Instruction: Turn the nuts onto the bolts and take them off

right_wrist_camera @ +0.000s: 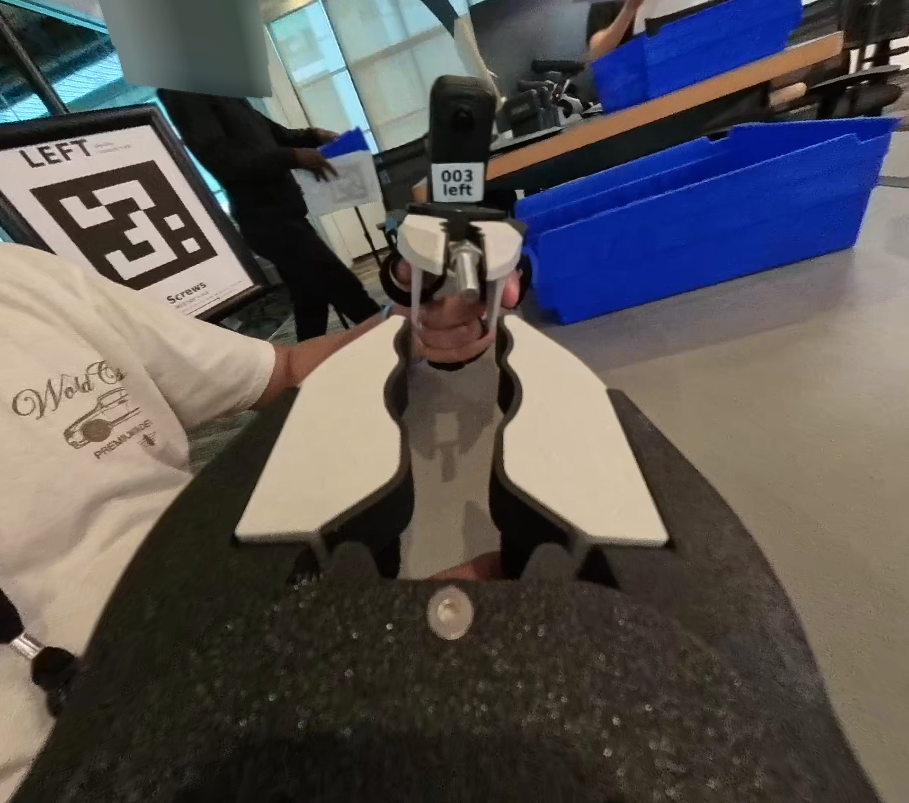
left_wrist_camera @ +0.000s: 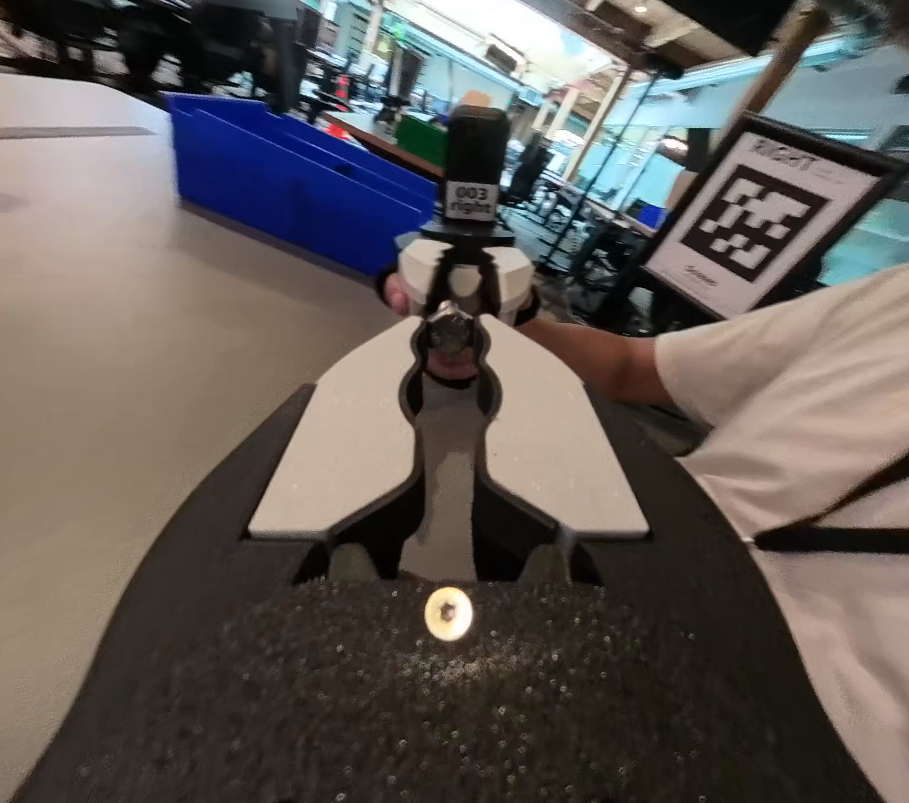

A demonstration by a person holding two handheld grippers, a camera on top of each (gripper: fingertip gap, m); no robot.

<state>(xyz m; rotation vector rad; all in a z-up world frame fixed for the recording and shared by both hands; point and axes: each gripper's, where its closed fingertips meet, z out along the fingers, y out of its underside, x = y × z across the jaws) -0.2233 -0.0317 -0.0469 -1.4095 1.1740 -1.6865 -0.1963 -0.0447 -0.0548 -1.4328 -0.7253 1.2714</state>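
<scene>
My left gripper (left_wrist_camera: 450, 329) is shut on the hex head of a metal bolt (left_wrist_camera: 448, 333), held above the table. In the right wrist view the left gripper (right_wrist_camera: 465, 270) faces the camera, and the bolt's shaft (right_wrist_camera: 466, 275) points out of it toward my right gripper. My right gripper (right_wrist_camera: 450, 327) has its fingers apart with nothing between them, a short way in front of the bolt's end. It also shows in the left wrist view (left_wrist_camera: 465, 287), just beyond the bolt head. I see no nut in either view.
Long blue bins (left_wrist_camera: 295, 179) (right_wrist_camera: 688, 228) stand on the grey table (left_wrist_camera: 123, 336) (right_wrist_camera: 738, 386). A framed marker sign (left_wrist_camera: 752, 213) (right_wrist_camera: 123, 213) stands at the table's edge. The person's arm and white shirt (left_wrist_camera: 787, 410) (right_wrist_camera: 74, 386) are close by. Other people are behind. The grippers' ends are close to 4 cm from one another.
</scene>
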